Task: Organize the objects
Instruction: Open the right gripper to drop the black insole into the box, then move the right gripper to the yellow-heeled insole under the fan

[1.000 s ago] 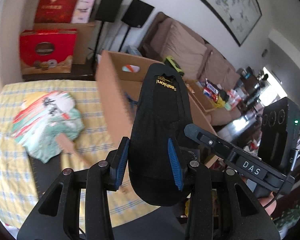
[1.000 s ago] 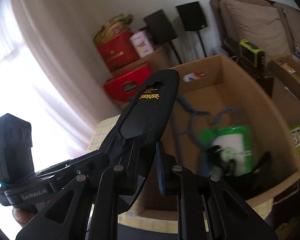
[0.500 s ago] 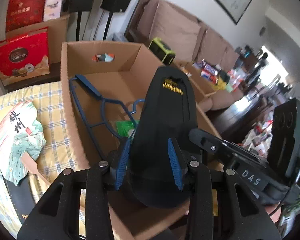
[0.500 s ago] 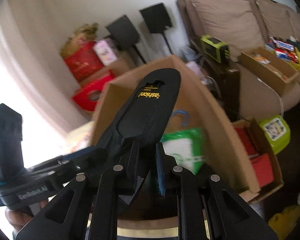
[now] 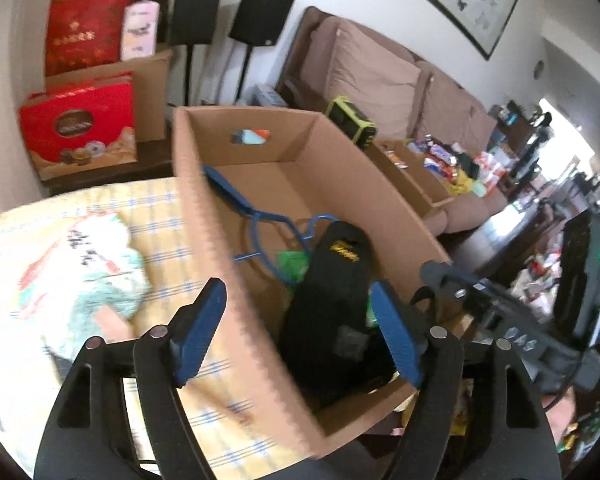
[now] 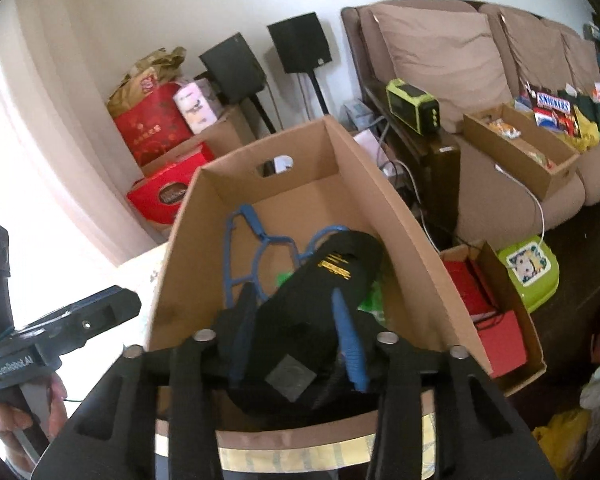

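Both grippers (image 5: 296, 336) (image 6: 296, 344) opening, seemingly clear of black insole (image 5: 332, 304) inside cardboard box (image 5: 204, 216).

Under my grippers a yellow checked tablecloth-covered table (image 5: 164, 216) carries the open brown cardboard box (image 5: 220, 248) at centre, and a painted paper fan (image 5: 80, 276) at left.

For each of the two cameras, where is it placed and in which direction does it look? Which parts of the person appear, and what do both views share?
Left wrist: sits on the left gripper, looks down over the checked tablecloth into the cardboard box; jaws opening, off the black slipper; no hand visible.
Right wrist: sits on the right gripper, looks down into the box; jaws opening around the slipper; the person's hand at lower left.
Shared: box, slipper, blue hanger, speakers, sofa.
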### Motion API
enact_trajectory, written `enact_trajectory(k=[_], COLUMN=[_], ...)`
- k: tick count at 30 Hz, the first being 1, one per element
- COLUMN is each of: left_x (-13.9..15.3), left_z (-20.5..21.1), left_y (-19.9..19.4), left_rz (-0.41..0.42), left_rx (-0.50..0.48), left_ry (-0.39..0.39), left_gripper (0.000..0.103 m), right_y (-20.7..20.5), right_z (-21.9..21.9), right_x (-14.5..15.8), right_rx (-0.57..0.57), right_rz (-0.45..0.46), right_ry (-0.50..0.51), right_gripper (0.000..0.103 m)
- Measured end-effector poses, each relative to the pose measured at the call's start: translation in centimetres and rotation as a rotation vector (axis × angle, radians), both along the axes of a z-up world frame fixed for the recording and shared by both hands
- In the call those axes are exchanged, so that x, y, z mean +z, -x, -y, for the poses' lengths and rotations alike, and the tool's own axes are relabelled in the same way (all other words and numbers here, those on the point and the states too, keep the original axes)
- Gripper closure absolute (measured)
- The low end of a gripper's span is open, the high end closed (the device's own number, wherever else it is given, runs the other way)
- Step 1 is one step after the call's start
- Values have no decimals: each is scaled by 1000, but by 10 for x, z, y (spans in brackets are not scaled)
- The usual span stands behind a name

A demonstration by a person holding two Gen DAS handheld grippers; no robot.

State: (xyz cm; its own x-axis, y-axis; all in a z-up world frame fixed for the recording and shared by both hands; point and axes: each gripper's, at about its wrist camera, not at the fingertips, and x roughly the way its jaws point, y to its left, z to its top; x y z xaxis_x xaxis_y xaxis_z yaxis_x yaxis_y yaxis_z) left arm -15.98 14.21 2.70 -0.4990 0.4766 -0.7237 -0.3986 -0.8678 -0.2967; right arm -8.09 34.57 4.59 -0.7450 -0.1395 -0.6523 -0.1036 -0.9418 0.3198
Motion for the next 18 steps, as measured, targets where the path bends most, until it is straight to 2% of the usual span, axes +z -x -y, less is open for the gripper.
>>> enact_trajectory(k=[4, 8, 12, 14, 18], left_x=[5, 6, 1, -2, -16], left_z=[22, 52, 86, 107, 151], left_y=[-8, -17, -22, -24, -29], left_rz=[-30, -43, -34, -28, 12], left_rx=[27, 68, 121, 160, 239], left_ry=[49, 57, 52, 57, 37], left_gripper=[28, 19, 15, 5, 3], right_y=[-1, -3, -3, -3, -2], right_z=[21, 40, 60, 73, 102], right_x=[7, 10, 15, 19, 23], right_rx=[46, 80, 113, 133, 197], right_rz=[-8, -19, -34, -43, -49], right_ry=[-35, -48, -58, -71, -84], right_gripper=[49, 42, 35, 29, 27])
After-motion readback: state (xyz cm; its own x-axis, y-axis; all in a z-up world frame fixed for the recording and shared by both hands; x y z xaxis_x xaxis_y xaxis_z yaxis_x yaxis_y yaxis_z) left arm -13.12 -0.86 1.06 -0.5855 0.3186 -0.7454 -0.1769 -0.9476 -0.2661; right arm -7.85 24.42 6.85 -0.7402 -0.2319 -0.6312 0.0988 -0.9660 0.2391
